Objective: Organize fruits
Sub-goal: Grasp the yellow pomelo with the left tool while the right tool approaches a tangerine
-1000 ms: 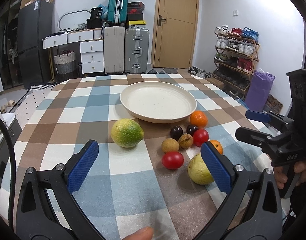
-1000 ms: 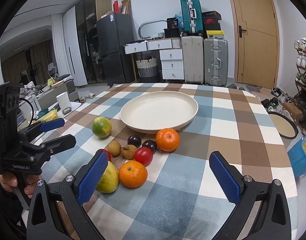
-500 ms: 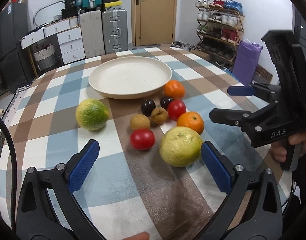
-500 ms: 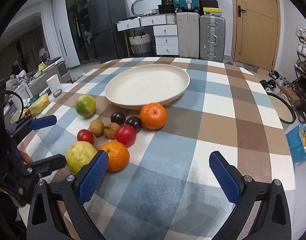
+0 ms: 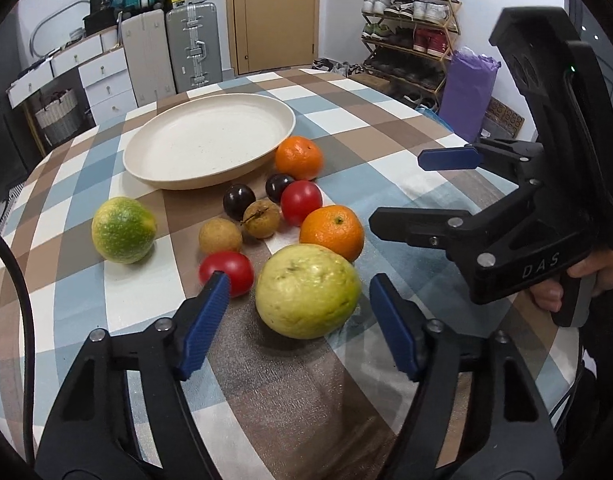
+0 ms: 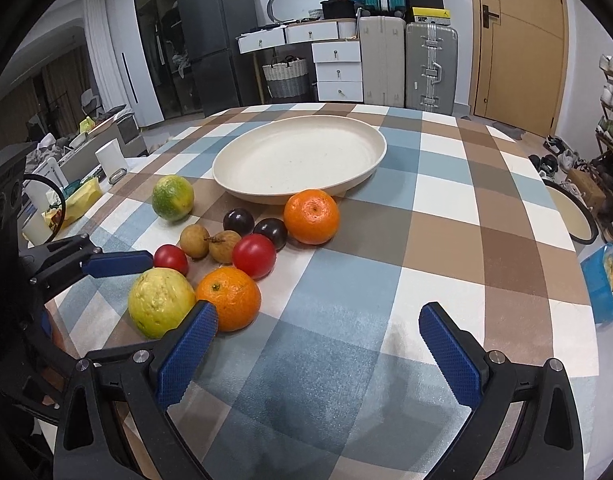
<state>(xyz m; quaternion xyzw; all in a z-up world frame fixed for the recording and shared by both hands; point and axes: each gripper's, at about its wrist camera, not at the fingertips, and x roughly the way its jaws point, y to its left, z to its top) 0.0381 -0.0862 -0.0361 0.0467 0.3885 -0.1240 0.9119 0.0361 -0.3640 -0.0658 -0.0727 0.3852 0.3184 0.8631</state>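
A yellow-green guava [image 5: 308, 290] lies on the checked cloth, nearest of a cluster of fruit. My left gripper [image 5: 298, 286] straddles it with its jaws closing; a small gap shows between each blue pad and the fruit. Behind the guava lie an orange [image 5: 332, 232], two red tomatoes [image 5: 226, 272], two longans [image 5: 220, 236], two dark plums [image 5: 238, 201], a second orange [image 5: 299, 158] and a green citrus [image 5: 123, 229]. The cream plate [image 5: 210, 144] behind them holds nothing. My right gripper [image 6: 318, 312] hovers open over bare cloth, right of the near orange [image 6: 228, 304].
The round table's edge [image 6: 562, 216] curves away on the right, with a blue container [image 6: 604, 280] on the floor beyond it. Suitcases [image 6: 430, 68], white drawers [image 6: 338, 68] and a door stand behind the table. A shoe rack [image 5: 410, 32] lines the wall.
My left gripper has moved forward and down onto the guava, and its jaws have narrowed around it. The right gripper has tilted slightly; the fruit has not moved.
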